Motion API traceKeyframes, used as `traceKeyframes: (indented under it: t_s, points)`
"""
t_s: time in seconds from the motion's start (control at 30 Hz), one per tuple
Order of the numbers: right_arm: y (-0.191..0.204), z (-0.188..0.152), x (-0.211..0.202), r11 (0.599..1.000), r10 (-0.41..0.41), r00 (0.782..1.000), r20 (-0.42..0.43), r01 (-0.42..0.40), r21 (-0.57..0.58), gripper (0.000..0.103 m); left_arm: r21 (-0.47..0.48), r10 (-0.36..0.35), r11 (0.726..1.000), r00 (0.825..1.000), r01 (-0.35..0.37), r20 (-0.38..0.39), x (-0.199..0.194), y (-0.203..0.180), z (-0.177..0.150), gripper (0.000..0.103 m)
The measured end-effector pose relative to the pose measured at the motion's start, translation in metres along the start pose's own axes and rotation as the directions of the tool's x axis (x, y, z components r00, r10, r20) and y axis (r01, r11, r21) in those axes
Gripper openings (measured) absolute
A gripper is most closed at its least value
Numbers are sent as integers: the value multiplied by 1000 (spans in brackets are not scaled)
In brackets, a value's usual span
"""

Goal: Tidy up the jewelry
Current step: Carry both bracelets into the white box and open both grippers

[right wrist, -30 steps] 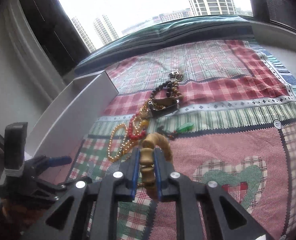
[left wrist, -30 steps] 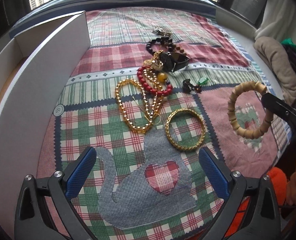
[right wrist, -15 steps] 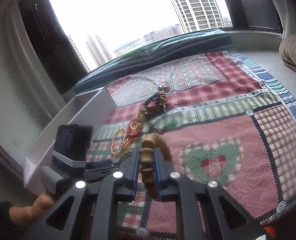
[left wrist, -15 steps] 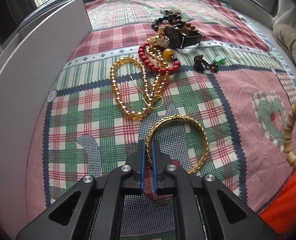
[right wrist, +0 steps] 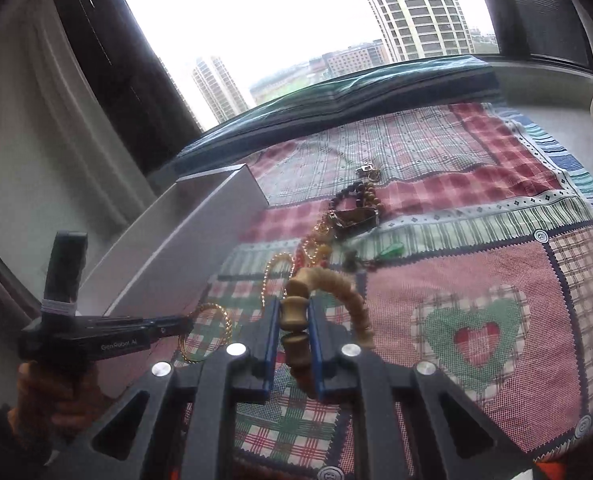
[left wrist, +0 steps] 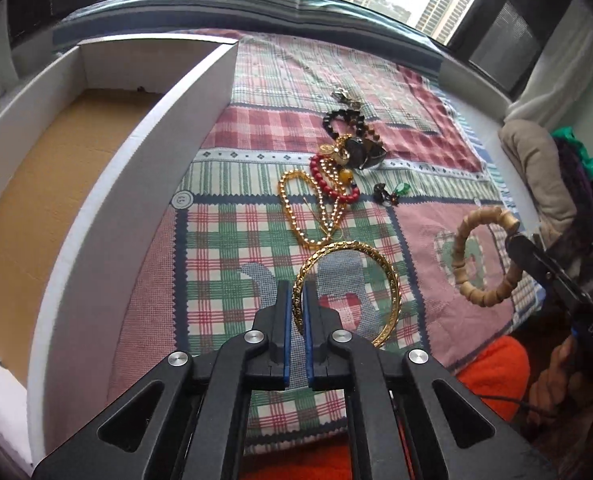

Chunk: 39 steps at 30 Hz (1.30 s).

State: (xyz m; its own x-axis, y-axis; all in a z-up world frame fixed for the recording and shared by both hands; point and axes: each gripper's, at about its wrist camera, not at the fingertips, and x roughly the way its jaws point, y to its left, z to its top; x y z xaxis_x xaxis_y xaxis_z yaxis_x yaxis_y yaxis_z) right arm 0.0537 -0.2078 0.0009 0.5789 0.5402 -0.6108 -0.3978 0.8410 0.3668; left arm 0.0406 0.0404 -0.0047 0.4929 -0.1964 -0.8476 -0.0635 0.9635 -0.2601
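Note:
My left gripper [left wrist: 295, 300] is shut on the near left rim of a gold bangle [left wrist: 380, 264] and holds it above the patchwork cloth; the bangle also shows in the right wrist view [right wrist: 224, 320]. My right gripper [right wrist: 292, 320] is shut on a wooden bead bracelet [right wrist: 348, 292], seen at the right of the left wrist view [left wrist: 466, 240]. A pile of jewelry lies on the cloth: a gold bead necklace [left wrist: 292, 208], a red bead bracelet [left wrist: 328, 184], a dark bead bracelet [left wrist: 344, 120] and a watch [left wrist: 360, 154].
An open white box [left wrist: 136, 168] with a brown cardboard floor [left wrist: 36, 184] stands along the left of the cloth. A small green pendant [left wrist: 400, 189] lies right of the pile. Folded clothing [left wrist: 544, 168] sits at the far right. A window ledge runs behind.
My left gripper came down open over the gold bangle, shut on its rim, then lifted it and pulled back. My right gripper kept hold of the wooden bracelet and drifted a little.

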Motion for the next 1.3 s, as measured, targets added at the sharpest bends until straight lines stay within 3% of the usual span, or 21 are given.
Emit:
traceKeyframes:
  t_s: [0.2,0.37,0.53,0.77,0.8,0.83,0.9,0.97,1.03,1.3]
  points:
    - [73,44,15,979,150,989,-17,-150,-135,15,-143,-33,989,996,45,85,-73,47,7,3]
    - [151,76,44,936,257,965,-55,-263,-233,15,-225,91,973,986,-58,140,-118,92,-1,3]
    - [217,90,92,906,288,950,-120,-311,-288,15,-316,288,922,942,-224,173,-136,145,-2,3]
    - [284,81,158,871,220,947,-232,-298,-390,15,-358,438,862,883,-360,168,-126,187,11,6]
    - [291,79,165,866,212,947,-242,-296,-402,16,-359,458,852,875,-380,160,-123,190,13,16]
    - [298,77,171,861,193,951,-242,-282,-424,17,-366,473,842,868,-396,151,-124,194,13,45]
    - [308,77,177,855,171,957,-235,-263,-448,42,-386,482,835,860,-392,169,-129,201,12,79]
    - [309,83,171,861,206,953,-221,-284,-421,47,-387,488,836,851,-390,195,-134,197,9,80]
    - [306,88,163,865,208,956,-206,-278,-417,47,-379,477,845,853,-378,213,-136,192,7,81]
    - [272,95,114,890,162,982,-99,-189,-414,56,-310,396,896,889,-320,228,-125,152,10,81]
